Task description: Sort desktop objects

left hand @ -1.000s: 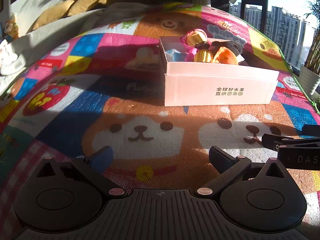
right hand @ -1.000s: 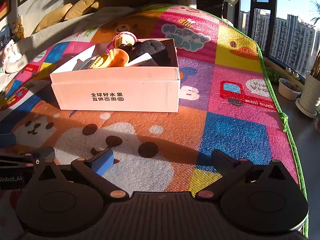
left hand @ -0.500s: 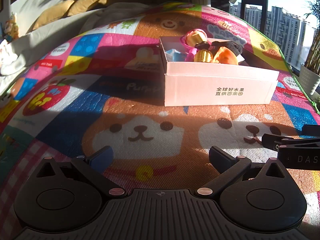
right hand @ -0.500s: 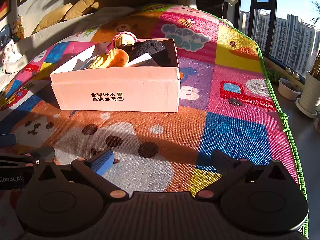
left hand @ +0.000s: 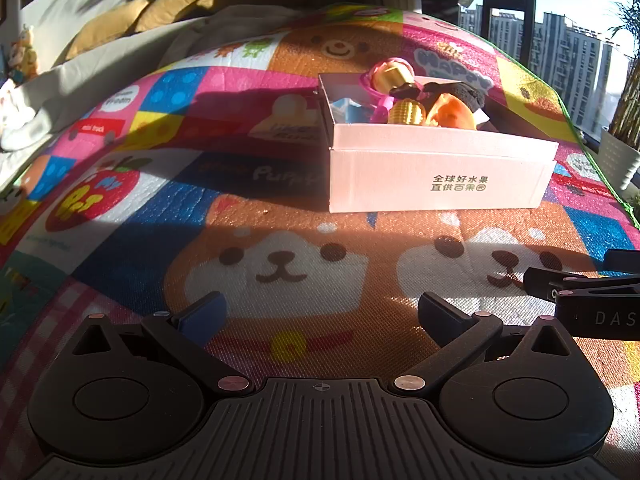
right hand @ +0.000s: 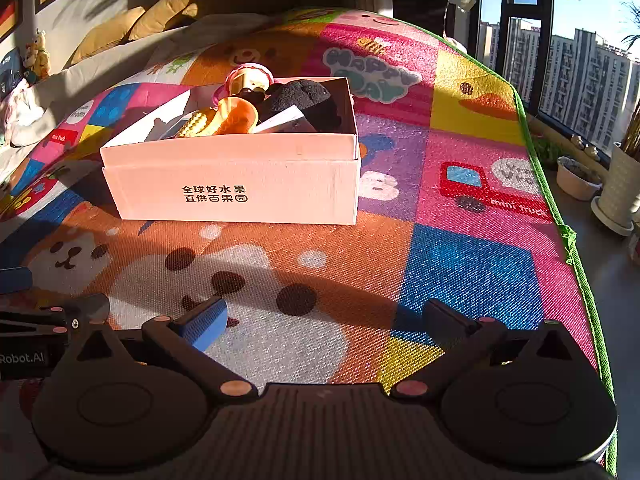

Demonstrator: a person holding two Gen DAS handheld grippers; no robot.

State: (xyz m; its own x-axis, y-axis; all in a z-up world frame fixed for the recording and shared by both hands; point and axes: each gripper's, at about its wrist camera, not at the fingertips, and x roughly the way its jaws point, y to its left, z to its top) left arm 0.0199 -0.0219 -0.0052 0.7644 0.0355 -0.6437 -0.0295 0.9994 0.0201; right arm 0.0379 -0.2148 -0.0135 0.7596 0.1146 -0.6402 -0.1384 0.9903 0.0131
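Note:
A pale pink cardboard box (left hand: 436, 184) (right hand: 240, 188) with black printed characters stands on the colourful play mat (left hand: 280, 264) (right hand: 460, 272). Inside it lie a pink and gold toy (left hand: 390, 74) (right hand: 250, 77), a ribbed gold piece (left hand: 406, 113) (right hand: 196, 124), an orange toy (left hand: 454, 114) (right hand: 236, 116) and a black fuzzy item (left hand: 460, 94) (right hand: 302, 98). My left gripper (left hand: 320, 312) hovers low over the mat, open and holding nothing, well short of the box. My right gripper (right hand: 324, 316) is likewise open with nothing between its fingers. Each gripper's edge shows in the other's view.
Yellow cushions (left hand: 120, 24) (right hand: 132, 28) and a grey blanket lie at the back left. The mat's green edge (right hand: 560, 216) runs along the right, with plant pots (right hand: 580, 178) on the floor beside tall windows. Bare mat lies between grippers and box.

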